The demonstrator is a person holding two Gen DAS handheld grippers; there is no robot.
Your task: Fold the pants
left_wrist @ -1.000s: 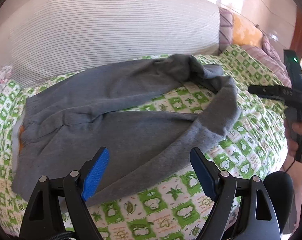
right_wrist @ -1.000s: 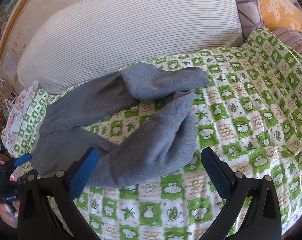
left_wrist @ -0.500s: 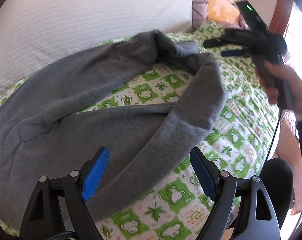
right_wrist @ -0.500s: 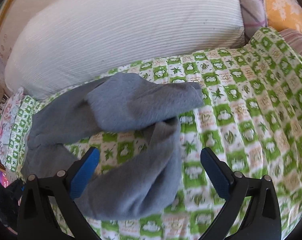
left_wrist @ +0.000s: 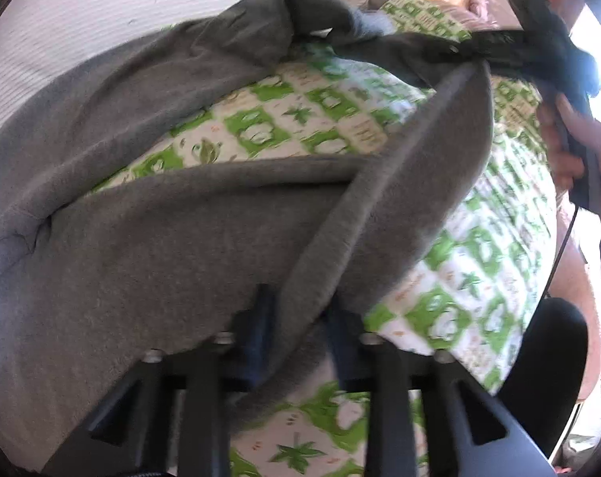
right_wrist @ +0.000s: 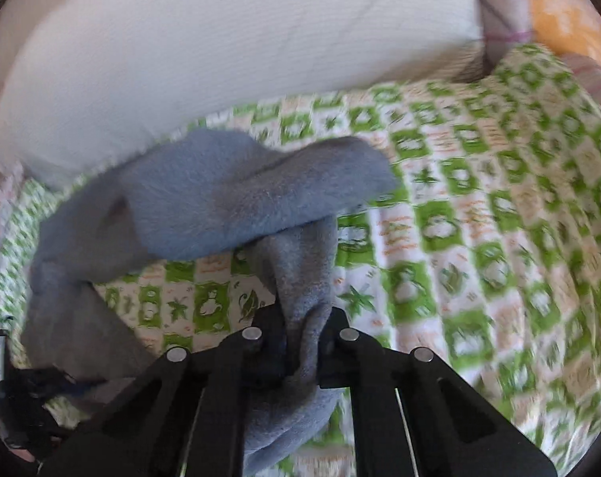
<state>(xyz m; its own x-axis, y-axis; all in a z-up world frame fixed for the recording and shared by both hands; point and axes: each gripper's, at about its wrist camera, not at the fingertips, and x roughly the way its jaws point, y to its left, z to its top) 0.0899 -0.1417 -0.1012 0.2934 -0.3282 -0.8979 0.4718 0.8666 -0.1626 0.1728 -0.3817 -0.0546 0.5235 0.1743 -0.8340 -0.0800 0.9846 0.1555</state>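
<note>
Grey pants (left_wrist: 161, 238) lie crumpled on a green-and-white patterned bed sheet (left_wrist: 300, 119). My left gripper (left_wrist: 300, 306) points steeply down; its jaws are closing, with a raised fold of the near leg pinched between them. In the right wrist view, my right gripper (right_wrist: 302, 318) is shut on a bunched ridge of the pants (right_wrist: 221, 198), and fabric hangs below the fingers. From the left wrist view the right gripper (left_wrist: 479, 51) shows at the upper right on the leg's far end, with a hand (left_wrist: 578, 151) holding it.
A large white striped pillow (right_wrist: 221, 39) lies along the back of the bed. Orange and plaid cushions (right_wrist: 558, 12) sit at the far right. The sheet (right_wrist: 479, 238) stretches bare to the right of the pants. A person's dark-clad knee (left_wrist: 546, 357) is at the bed's near edge.
Both grippers came down onto the pants and went from wide open to closed on folds of grey fabric. The right gripper moved in over the leg's far end.
</note>
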